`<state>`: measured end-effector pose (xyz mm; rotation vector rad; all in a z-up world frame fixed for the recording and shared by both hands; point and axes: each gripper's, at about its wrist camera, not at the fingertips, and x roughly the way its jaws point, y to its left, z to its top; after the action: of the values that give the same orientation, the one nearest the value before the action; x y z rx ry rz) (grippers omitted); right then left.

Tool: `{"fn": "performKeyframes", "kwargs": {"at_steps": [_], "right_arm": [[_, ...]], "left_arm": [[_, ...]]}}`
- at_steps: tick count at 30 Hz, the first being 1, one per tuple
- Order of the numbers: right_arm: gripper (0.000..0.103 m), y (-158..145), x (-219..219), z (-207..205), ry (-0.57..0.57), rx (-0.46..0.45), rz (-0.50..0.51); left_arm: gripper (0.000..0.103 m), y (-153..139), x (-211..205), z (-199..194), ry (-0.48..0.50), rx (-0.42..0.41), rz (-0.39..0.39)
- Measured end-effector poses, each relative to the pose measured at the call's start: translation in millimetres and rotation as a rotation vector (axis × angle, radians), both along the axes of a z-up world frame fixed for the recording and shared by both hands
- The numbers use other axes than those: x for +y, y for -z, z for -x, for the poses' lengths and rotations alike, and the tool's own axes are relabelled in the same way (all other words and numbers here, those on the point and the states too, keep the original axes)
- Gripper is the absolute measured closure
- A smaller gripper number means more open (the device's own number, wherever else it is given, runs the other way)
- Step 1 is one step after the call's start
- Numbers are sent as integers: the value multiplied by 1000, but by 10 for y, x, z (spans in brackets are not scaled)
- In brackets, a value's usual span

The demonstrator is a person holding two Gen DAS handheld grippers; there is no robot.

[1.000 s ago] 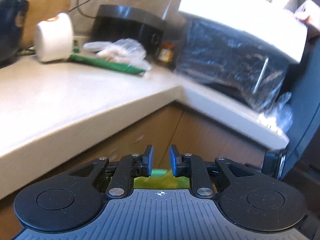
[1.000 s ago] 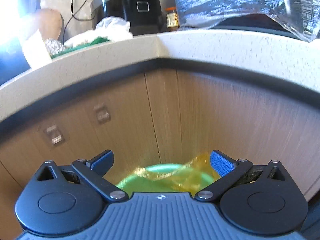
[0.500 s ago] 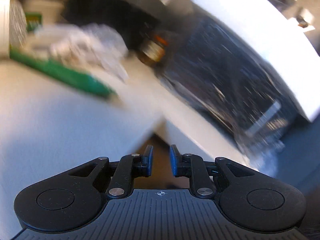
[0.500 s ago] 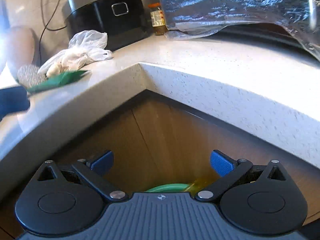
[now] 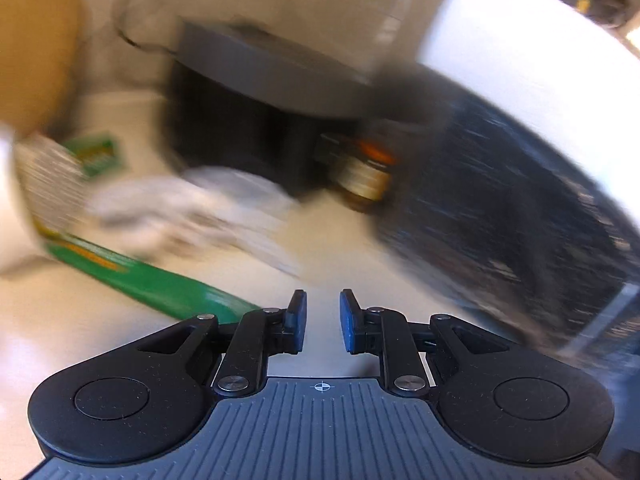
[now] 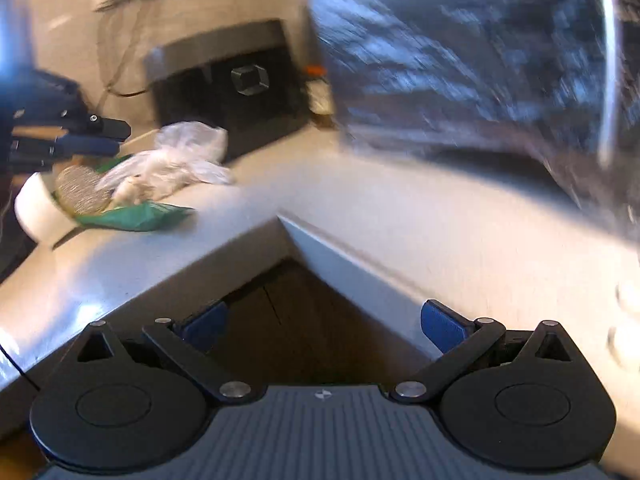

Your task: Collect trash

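Note:
A crumpled clear plastic bag (image 5: 192,212) and a flat green wrapper (image 5: 160,284) lie on the pale countertop (image 5: 80,336), blurred by motion. My left gripper (image 5: 323,320) hovers over the counter just right of the wrapper's end, jaws nearly shut with a narrow gap, holding nothing. The right wrist view shows the same bag (image 6: 172,164) and wrapper (image 6: 136,216) at the far left, with the left gripper (image 6: 100,132) above them. My right gripper (image 6: 322,326) is open and empty, over the counter's inner corner.
A black rice cooker (image 5: 256,112) stands behind the trash, with a small jar (image 5: 366,178) beside it. A foil-wrapped appliance (image 6: 480,64) fills the right side. A white roll (image 6: 36,208) lies at the left. Wooden cabinet fronts (image 6: 304,320) sit below the counter edge.
Both grippers have risen from the green bin below the counter and moved forward toward the trash on the countertop. The bin has dropped out of view. Jaw openings are unchanged.

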<state>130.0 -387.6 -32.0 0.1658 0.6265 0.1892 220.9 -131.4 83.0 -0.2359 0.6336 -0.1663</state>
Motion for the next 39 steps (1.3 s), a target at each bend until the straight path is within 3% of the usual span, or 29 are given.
{"fn": "performKeyframes", "kwargs": {"at_steps": [3, 9, 14, 20, 24, 29, 32, 39], "right_arm": [[0, -27, 146, -189, -44, 11, -56], [0, -303, 895, -127, -62, -52, -60], [0, -434, 1422, -122, -17, 12, -37], [0, -666, 1789, -90, -5, -45, 96], [0, -904, 1975, -277, -71, -84, 37], [0, -1112, 2589, -671, -320, -135, 17], [0, -1186, 3020, -1004, -427, -147, 19], [0, -1175, 3604, -1776, -579, -27, -60]], "left_arm": [[82, -197, 326, 138, -143, -9, -114], [82, -370, 1180, 189, -328, -24, -200], [82, -399, 1579, -172, -297, -43, -235], [82, -364, 1774, -441, -256, -36, -273], [82, -359, 1976, -417, -224, -35, -231], [82, -415, 2427, -72, -254, -54, -67], [82, -374, 2624, 210, -273, -28, -6], [82, -241, 2964, 770, -321, -10, 123]]}}
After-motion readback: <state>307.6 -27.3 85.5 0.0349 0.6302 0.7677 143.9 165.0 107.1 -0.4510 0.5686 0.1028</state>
